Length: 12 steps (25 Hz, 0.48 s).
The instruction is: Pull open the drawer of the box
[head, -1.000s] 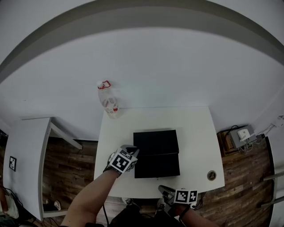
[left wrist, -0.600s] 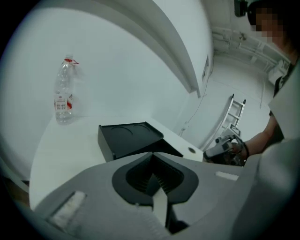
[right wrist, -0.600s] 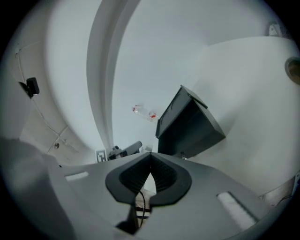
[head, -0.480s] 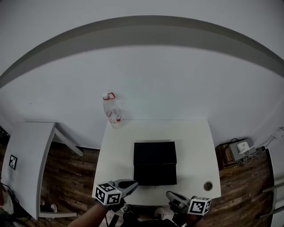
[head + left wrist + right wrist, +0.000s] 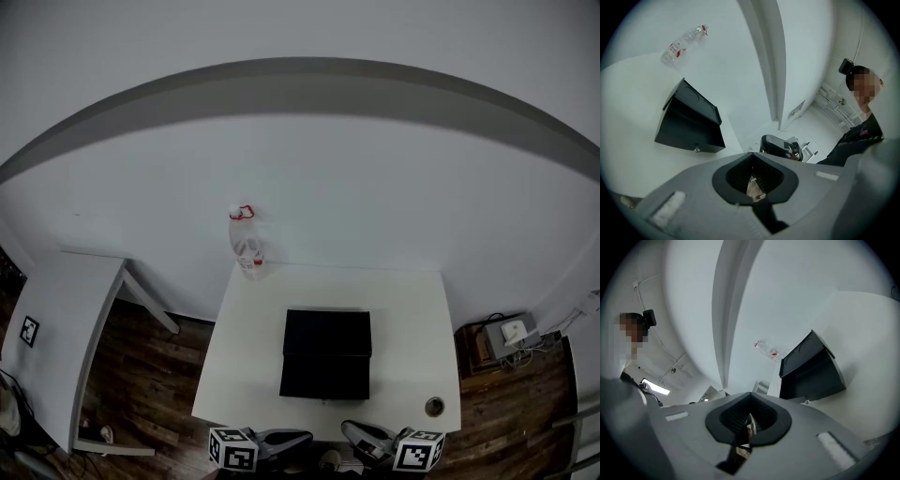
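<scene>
Head view: we log one rigid, probably light black rectangular box (image 5: 328, 334), its drawer (image 5: 324, 378) best pulled by the small metal knob (image 5: 696, 149); left gripper (image 5: 298, 437) and right gripper (image 5: 354, 432) pressed together, empty.

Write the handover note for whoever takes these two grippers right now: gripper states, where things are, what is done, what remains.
Grippers: left gripper shut and empty at the near edge of the table; right gripper the same, beside it.
Things: black box mid-table, its knob facing the person; drawer looks shut. Bottle at the far left corner, not involved.
Done: nothing.
Left: reach the knob, grip it, pull the drawer open.
</scene>
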Motion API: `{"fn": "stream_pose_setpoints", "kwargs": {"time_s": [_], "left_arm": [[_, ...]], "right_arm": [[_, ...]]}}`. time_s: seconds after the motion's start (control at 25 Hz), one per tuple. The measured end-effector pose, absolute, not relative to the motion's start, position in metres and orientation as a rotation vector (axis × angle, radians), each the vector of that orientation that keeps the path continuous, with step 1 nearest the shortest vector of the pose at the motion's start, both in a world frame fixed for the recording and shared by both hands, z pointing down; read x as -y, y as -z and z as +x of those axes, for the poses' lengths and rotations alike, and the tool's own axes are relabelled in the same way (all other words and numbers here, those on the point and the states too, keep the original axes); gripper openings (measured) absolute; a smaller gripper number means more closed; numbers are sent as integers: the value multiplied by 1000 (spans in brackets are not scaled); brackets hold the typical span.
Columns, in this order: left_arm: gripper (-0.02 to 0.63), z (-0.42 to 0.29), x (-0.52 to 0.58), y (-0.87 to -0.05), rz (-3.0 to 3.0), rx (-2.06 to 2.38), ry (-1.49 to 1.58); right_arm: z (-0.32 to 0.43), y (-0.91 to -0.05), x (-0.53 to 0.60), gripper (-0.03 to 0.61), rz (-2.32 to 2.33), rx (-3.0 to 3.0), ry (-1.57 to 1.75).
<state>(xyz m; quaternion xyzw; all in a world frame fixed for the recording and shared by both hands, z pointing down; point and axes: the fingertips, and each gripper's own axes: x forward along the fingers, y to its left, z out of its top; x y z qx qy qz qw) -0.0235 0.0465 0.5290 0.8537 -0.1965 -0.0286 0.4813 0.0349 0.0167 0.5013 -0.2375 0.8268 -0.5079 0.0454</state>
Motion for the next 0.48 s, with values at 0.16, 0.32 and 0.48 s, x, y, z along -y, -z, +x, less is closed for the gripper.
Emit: {"fn": "stream_pose_setpoints", "kwargs": {"time_s": [0.16,0.32,0.48], "left_arm": [[5,-21,-52,-527,2094,488,57],[5,-22,-56,-526,2099,504,61],[5,-21,-59,-527,2092,520,57]], "right_arm": [[33,-499,-28,5,-690,-2543,1556],[32,-500,-35,5,-663,-2560,1570],[33,-498,-34,5,-649,-2567,1566]]}}
